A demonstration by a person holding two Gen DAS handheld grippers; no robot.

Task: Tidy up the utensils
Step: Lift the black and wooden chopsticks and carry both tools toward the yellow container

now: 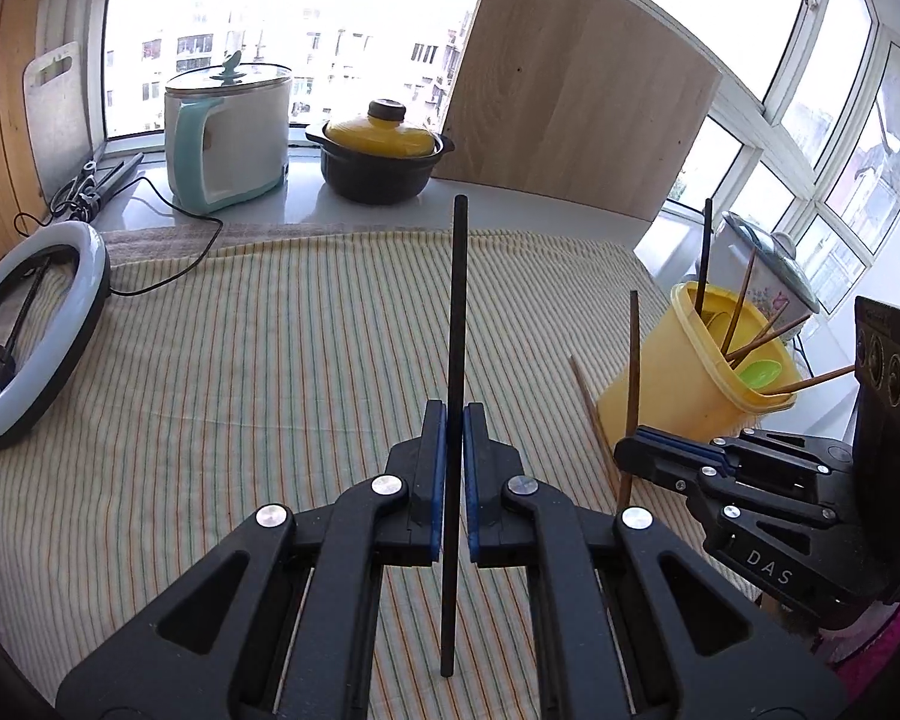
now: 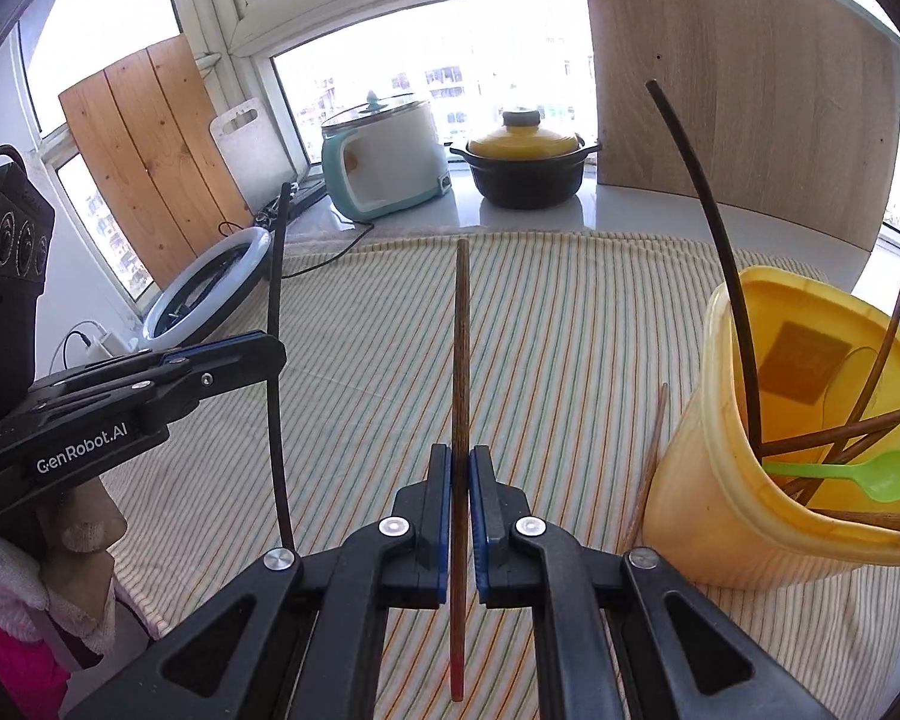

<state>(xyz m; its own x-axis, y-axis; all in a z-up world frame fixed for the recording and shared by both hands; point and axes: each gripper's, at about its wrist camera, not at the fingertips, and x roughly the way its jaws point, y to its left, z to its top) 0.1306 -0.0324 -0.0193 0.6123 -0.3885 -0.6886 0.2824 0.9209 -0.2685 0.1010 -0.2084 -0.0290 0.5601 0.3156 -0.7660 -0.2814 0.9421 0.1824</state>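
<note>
My left gripper [image 1: 455,414] is shut on a black chopstick [image 1: 457,312] that stands nearly upright above the striped cloth [image 1: 240,360]. My right gripper [image 2: 461,456] is shut on a brown chopstick [image 2: 461,348] with a red lower end. In the left wrist view the right gripper [image 1: 633,450] shows at the right with its brown chopstick [image 1: 632,360]. In the right wrist view the left gripper [image 2: 273,354] shows at the left, clamping the black chopstick [image 2: 276,276]. A yellow tub [image 2: 702,480], also seen as the yellow tub [image 1: 648,396], holds several chopsticks and a green spoon [image 2: 870,474]. One more brown chopstick [image 2: 648,468] lies on the cloth beside it.
On the sill stand a white and teal cooker [image 1: 228,132] and a black pot with a yellow lid [image 1: 381,156]. A wooden board [image 1: 570,90] leans at the back. A ring light [image 1: 24,330] lies at the cloth's left. A flowered white pot [image 1: 768,264] sits behind the tub.
</note>
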